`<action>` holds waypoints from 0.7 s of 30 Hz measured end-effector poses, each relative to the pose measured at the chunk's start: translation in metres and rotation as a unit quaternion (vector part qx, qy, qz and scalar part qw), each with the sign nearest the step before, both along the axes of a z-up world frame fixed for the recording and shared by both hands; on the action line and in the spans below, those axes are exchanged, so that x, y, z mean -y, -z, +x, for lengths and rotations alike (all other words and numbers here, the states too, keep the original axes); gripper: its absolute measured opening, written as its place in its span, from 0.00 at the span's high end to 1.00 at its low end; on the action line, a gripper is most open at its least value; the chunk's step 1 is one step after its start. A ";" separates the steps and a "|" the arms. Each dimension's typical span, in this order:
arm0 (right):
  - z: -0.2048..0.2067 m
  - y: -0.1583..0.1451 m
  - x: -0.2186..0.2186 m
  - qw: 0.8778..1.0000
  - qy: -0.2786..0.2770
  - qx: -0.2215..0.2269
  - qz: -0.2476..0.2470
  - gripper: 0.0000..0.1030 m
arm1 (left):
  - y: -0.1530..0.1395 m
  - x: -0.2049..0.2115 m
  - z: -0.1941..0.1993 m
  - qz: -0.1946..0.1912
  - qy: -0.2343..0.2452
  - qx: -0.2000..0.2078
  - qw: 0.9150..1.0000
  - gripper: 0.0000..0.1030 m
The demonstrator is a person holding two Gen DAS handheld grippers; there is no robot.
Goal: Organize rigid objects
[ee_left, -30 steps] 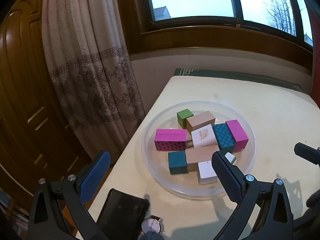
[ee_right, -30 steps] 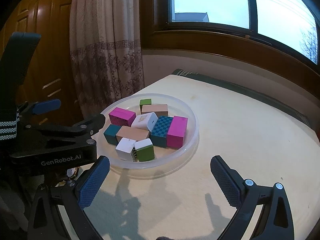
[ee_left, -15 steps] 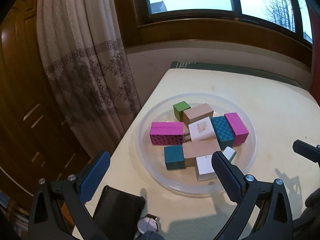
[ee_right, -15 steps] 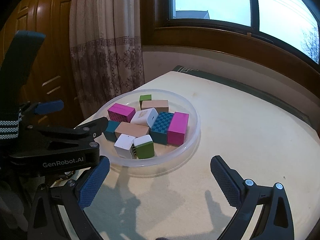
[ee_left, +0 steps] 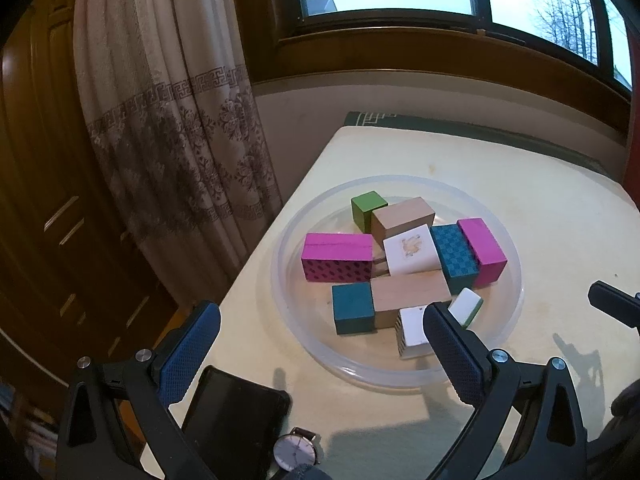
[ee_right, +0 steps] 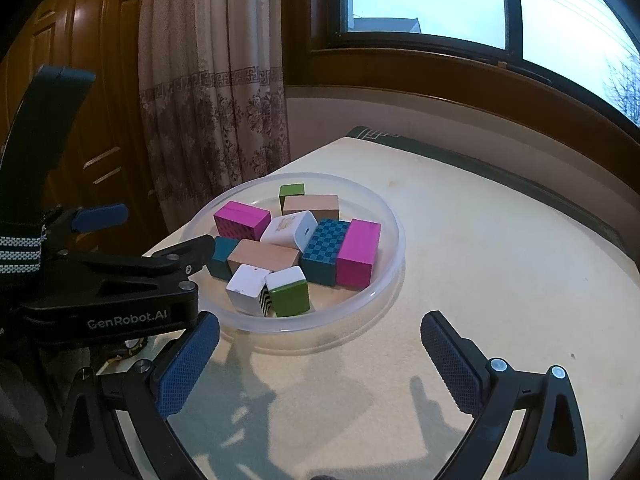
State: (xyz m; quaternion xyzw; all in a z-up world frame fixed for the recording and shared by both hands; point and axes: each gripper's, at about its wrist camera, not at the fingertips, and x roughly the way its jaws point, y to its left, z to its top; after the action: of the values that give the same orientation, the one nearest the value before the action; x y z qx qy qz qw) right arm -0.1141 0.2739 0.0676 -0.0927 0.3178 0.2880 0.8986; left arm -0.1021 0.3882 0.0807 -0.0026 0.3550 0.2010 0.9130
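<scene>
While both my claws hang wide open and empty, my left claw [ee_left: 320,344] hovers over a black phone [ee_left: 236,420] and wristwatch [ee_left: 298,450] at the counter's [ee_left: 540,216] near edge. Beyond sits a clear plastic dish [ee_left: 400,376] of coloured wooden blocks [ee_left: 408,256]. My right claw [ee_right: 320,356] hovers before it.

"GenRobot.AI" stands in white on the left gripper [ee_right: 132,240] body.
</scene>
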 end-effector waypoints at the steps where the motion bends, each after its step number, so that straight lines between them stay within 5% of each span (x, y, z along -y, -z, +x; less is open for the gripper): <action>1: 0.000 0.000 0.000 1.000 -0.001 0.000 -0.001 0.01 | 0.001 -0.001 0.000 0.000 0.000 -0.001 1.000 0.01; 21: 0.001 0.001 -0.002 1.000 -0.004 -0.002 -0.005 0.01 | 0.004 -0.006 0.000 0.000 -0.002 -0.003 1.000 0.01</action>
State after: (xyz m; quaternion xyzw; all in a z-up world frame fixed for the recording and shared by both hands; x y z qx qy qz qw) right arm -0.1133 0.2759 0.0662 -0.0975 0.3210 0.2903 0.8962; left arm -0.1023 0.3938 0.0762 -0.0026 0.3579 0.2024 0.9115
